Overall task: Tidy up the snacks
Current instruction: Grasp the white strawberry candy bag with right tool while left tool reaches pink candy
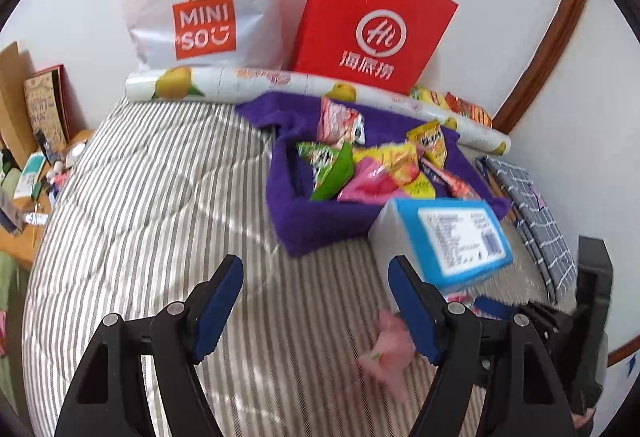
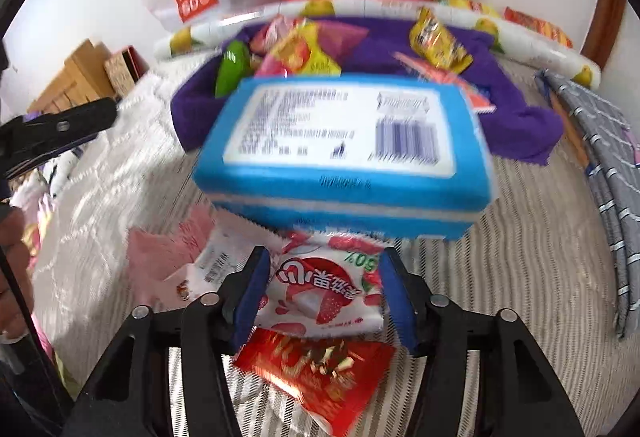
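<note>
Right wrist view: right tool [image 2: 320, 297] straddles the strawberry packet [image 2: 320, 297], pads apart; closing could snag the red packet [image 2: 316, 373] beneath. Left tool [image 1: 316, 305] gapes empty.

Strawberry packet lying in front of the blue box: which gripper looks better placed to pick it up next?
Right, probably. The right gripper already straddles the strawberry packet, its blue pads either side and not clearly pressing yet. The left gripper hangs open over bare striped bedding, nothing between its fingers.
</note>
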